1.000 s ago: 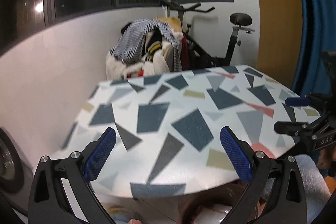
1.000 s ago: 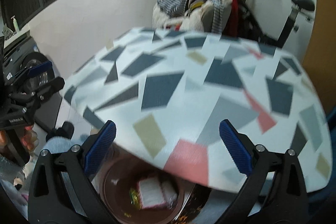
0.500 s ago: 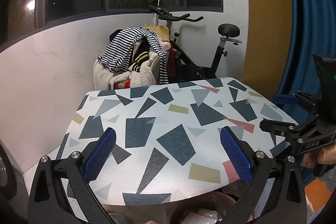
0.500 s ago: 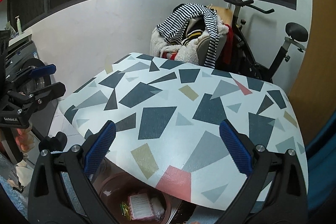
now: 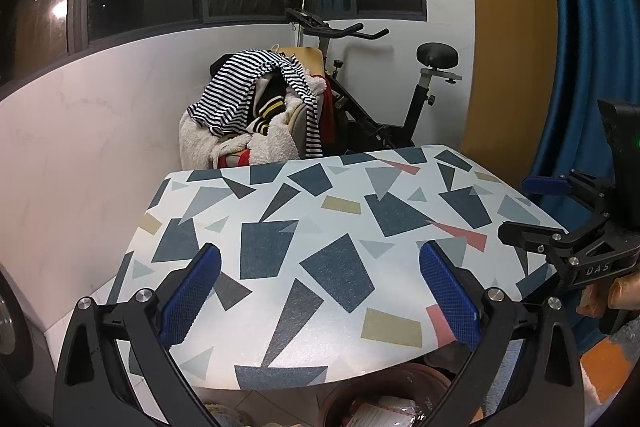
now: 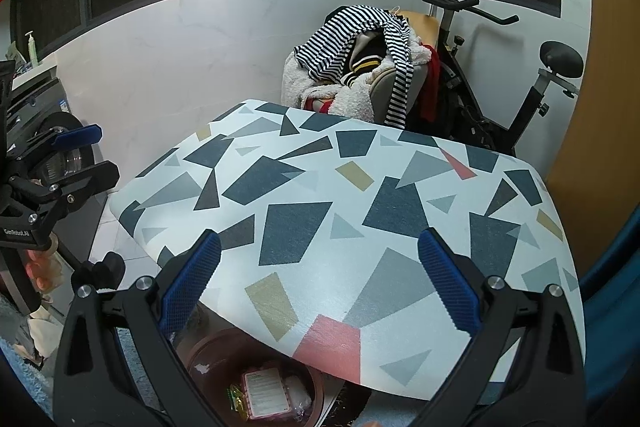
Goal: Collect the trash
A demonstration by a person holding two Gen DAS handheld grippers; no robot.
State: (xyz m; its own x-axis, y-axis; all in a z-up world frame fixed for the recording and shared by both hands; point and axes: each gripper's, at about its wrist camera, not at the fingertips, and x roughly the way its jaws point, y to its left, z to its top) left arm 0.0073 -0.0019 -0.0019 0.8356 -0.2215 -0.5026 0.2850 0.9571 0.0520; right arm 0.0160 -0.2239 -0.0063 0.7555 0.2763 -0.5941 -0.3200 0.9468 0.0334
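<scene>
A brown round bin (image 6: 216,355) stands on the floor below the table's near edge; a pink packet (image 6: 266,393) and a green wrapper (image 6: 236,397) lie in it. Its rim also shows in the left wrist view (image 5: 384,383). My left gripper (image 5: 318,295) is open and empty above the patterned table (image 5: 320,227). My right gripper (image 6: 318,291) is open and empty above the same table (image 6: 360,195). Each gripper shows at the side of the other's view, the right one (image 5: 552,215) and the left one (image 6: 76,159). No trash lies on the tabletop.
A chair piled with striped and fleece clothes (image 5: 256,115) and an exercise bike (image 5: 384,107) stand behind the table. A white wall runs along the left, a blue curtain (image 5: 580,67) hangs at right. A washing machine (image 6: 52,131) stands at left.
Both grippers have risen and pulled back from the table, so more of the tabletop and room shows. Both stay open and empty.
</scene>
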